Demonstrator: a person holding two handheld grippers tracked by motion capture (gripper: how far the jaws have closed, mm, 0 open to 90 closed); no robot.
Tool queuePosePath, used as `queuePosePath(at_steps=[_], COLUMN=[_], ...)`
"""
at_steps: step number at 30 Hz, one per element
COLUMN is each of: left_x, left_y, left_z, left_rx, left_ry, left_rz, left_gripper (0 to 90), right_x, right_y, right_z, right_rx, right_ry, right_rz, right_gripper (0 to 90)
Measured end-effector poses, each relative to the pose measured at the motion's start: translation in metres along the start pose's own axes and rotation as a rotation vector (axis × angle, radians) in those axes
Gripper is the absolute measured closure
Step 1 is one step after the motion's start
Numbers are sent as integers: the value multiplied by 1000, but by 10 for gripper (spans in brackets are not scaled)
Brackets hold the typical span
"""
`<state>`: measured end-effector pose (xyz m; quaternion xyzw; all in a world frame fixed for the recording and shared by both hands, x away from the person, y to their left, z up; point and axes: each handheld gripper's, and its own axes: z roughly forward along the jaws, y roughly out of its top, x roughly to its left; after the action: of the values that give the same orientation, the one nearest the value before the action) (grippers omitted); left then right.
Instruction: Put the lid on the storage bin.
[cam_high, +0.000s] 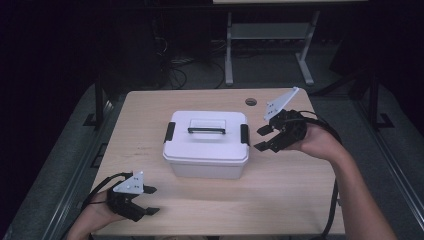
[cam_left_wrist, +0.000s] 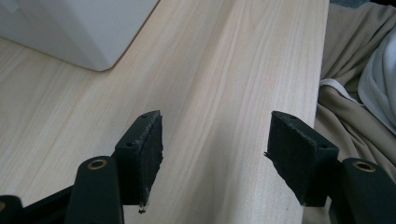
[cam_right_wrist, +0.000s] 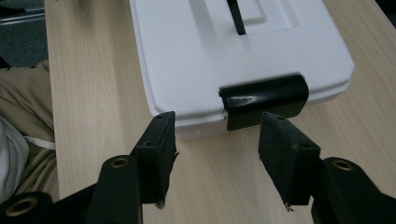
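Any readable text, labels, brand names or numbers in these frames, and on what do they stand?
None can be read.
White box: lid and walls are plain, no label or mark.
Black latch on the box: glossy and unmarked.
Grey plates on the right gripper and left gripper: small holes, no lettering.
Table: bare wood grain.

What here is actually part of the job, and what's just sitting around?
Part of the job:
- white lidded box
- its black side latch
- right gripper, jaws open, aimed at that latch

Just around:
- left gripper, open, away from the box
- wooden table
- metal frame behind
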<state>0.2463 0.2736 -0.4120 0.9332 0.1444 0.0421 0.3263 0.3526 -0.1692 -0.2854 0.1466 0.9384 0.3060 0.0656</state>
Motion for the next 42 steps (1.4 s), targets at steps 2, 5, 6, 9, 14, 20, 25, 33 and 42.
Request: queuePosePath(at_steps=[2, 5, 6, 9, 14, 20, 25, 33, 42], left_x=[0, 0, 0, 0, 0, 0, 0, 0, 0], left_y=[0, 0, 0, 0, 0, 0, 0, 0, -1], left_z=[0, 0, 0, 0, 1, 0, 1, 2, 3], left_rx=[-1, -1, 0, 1, 3, 5, 5, 3, 5], left_ry=[1, 0, 0, 0, 0, 3, 3, 3, 9], left_rz=[-2, -2, -2, -1, -1, 0, -1, -5, -4], left_gripper=[354, 354, 354, 354, 354, 350, 346, 338, 322], right_x=[0, 0, 0, 0, 1, 0, 0, 0, 1], right_y=[-3, -7, -8, -12, -18, -28, -35, -47, -60], right_z=[0, 1, 1, 3, 4, 7, 10, 15, 23], right_rx=[1, 1, 0, 4, -4, 1, 2, 6, 5], right_ry=[0, 1, 1, 2, -3, -1, 1, 9, 21], right_rz=[6, 13, 16, 21, 27, 45, 55, 79, 99], right_gripper=[447, 442, 440, 435, 424, 419, 412, 397, 384])
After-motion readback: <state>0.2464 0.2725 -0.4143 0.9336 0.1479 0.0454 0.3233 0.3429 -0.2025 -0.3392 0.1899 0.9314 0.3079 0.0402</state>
